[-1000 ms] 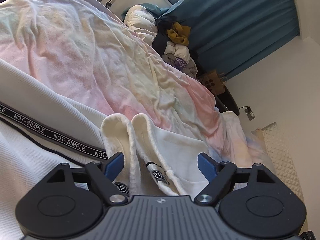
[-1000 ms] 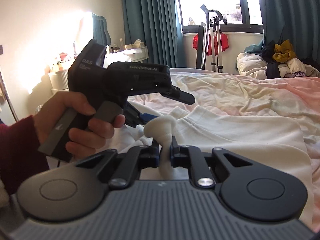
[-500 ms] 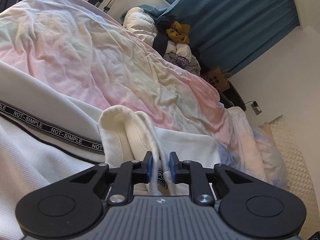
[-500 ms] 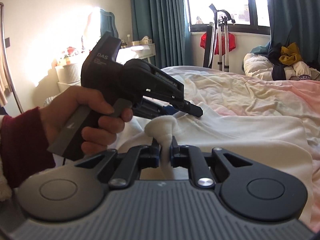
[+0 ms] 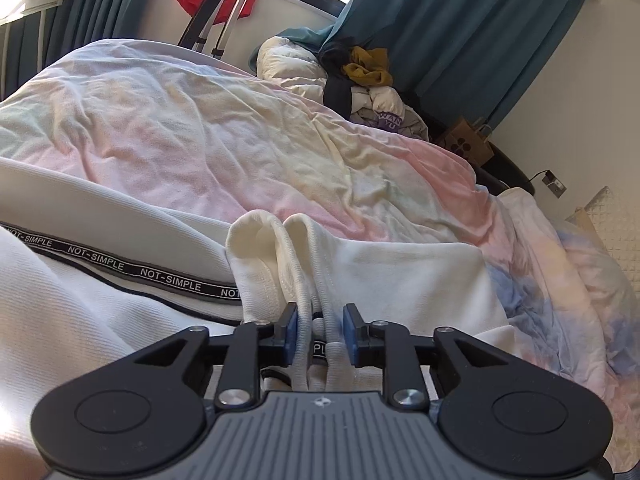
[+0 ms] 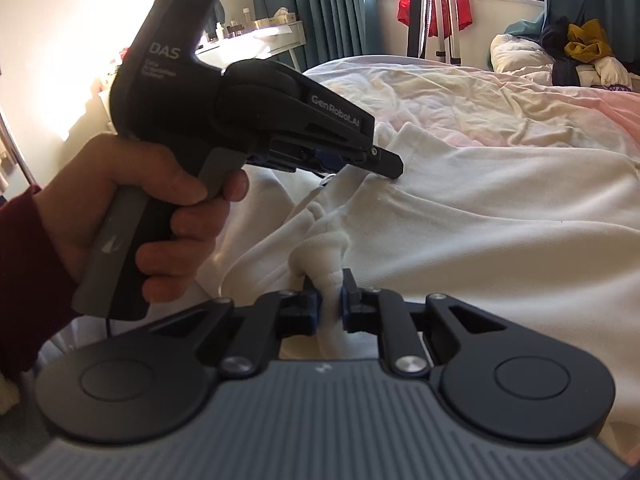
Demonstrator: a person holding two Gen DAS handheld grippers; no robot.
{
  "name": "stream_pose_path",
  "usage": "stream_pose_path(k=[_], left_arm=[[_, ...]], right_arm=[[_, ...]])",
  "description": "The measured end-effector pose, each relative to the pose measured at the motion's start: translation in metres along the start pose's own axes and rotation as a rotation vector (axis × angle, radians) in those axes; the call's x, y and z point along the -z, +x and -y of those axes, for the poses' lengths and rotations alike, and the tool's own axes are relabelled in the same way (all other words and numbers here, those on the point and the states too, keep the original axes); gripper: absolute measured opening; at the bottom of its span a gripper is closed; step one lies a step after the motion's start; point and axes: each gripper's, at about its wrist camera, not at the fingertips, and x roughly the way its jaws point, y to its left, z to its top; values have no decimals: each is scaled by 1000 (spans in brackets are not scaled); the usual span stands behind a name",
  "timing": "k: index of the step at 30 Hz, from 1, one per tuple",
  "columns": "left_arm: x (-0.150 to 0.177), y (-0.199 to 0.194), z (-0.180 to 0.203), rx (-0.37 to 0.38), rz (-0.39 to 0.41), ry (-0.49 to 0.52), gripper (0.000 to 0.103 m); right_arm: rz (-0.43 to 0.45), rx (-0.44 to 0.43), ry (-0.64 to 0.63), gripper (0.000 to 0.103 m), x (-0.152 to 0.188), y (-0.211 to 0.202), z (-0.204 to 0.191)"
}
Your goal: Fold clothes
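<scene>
Sweatshirt (image 6: pixel 500 208) lies spread on the bed (image 5: pixel 240 128), body stretching away ahead-right of me. Left gripper (image 5: pixel 320 330) and right gripper (image 6: pixel 329 307) both clamped on bunched near-edge fabric, close together.

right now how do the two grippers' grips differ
The left gripper pinches a fold of the white garment along with its two drawstring cords; the right gripper pinches only a bunched wad of cloth. The left's jaws stand slightly wider apart, while the right's are squeezed close on a narrow neck of fabric. Both are shut on the same garment, lying on the bed.
</scene>
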Motion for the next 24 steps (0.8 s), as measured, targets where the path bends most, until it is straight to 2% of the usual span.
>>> stream_pose_path(k=[5,7,9,11,14,20,22,24], left_arm=[[10,-31,9,-13,41,-4,56],[16,-46,15,-22,59,6,61],[26,-70,25,-47,90,20,73],[36,-91,29,-66,118,21,79],[50,-119,33,-90,145,5,81],[73,-167,21,-124,170,-100,85],[80,-181,14,-143,178,-143,88],[86,-196,4,-184,205,-195,96]], right_arm=[[60,33,23,18,-3,-24,-3],[81,49,39,19,-4,-35,-3],[96,64,54,19,-5,-45,-3],[107,70,59,19,-6,-55,-1],[126,81,75,19,-7,-68,0],[163,131,113,19,3,-93,3],[162,149,128,19,10,-100,4],[159,169,140,19,15,-105,7]])
